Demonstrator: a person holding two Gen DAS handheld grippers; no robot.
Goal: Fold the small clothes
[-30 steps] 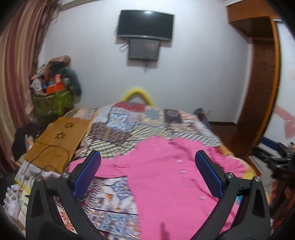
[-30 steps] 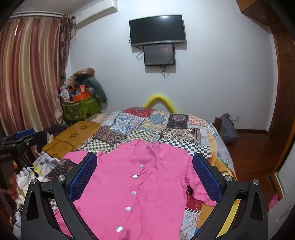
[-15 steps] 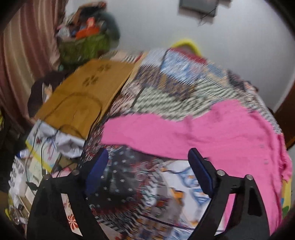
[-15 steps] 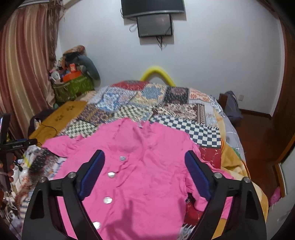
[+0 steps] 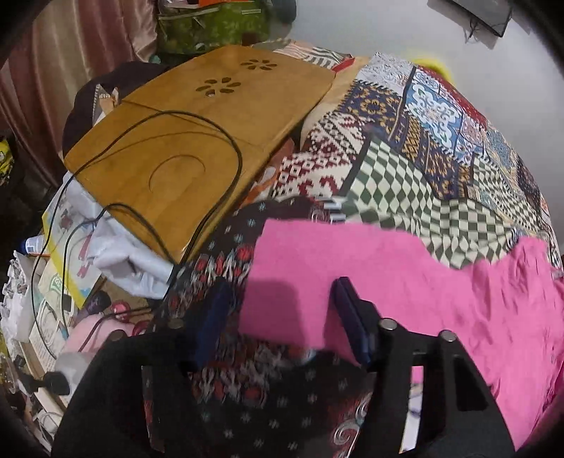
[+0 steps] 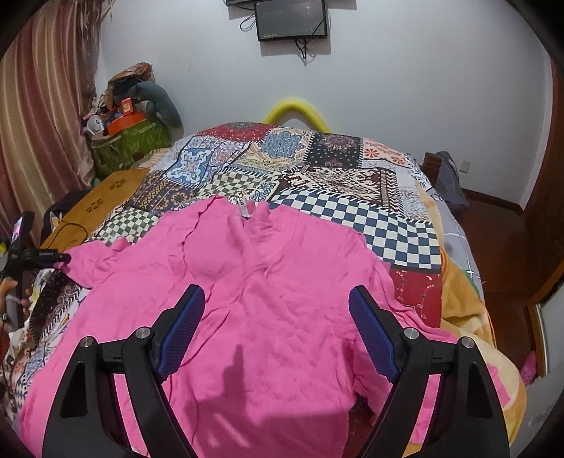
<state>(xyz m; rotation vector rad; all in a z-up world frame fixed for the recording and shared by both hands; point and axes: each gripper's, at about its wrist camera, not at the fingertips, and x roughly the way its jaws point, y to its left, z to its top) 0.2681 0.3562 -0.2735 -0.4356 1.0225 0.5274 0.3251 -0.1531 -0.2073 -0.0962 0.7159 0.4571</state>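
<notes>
Pink knit shirt (image 6: 268,303) spread flat, wrinkled, on patchwork quilt (image 6: 317,169) of bed; left hand-held gripper (image 5: 278,317) released, blue pads straddling square sleeve end (image 5: 292,267); right hand-held gripper (image 6: 276,331) released above shirt body; curved wooden tray (image 5: 197,123) beside bed

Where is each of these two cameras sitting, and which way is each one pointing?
Left wrist: rides the left gripper, aimed down at the pink shirt's sleeve end and wooden lap tray; both fingers show.
Right wrist: rides the right gripper, looking along the bed toward the wall monitor; both fingers show.
Shared: shirt, quilt, tray.
</notes>
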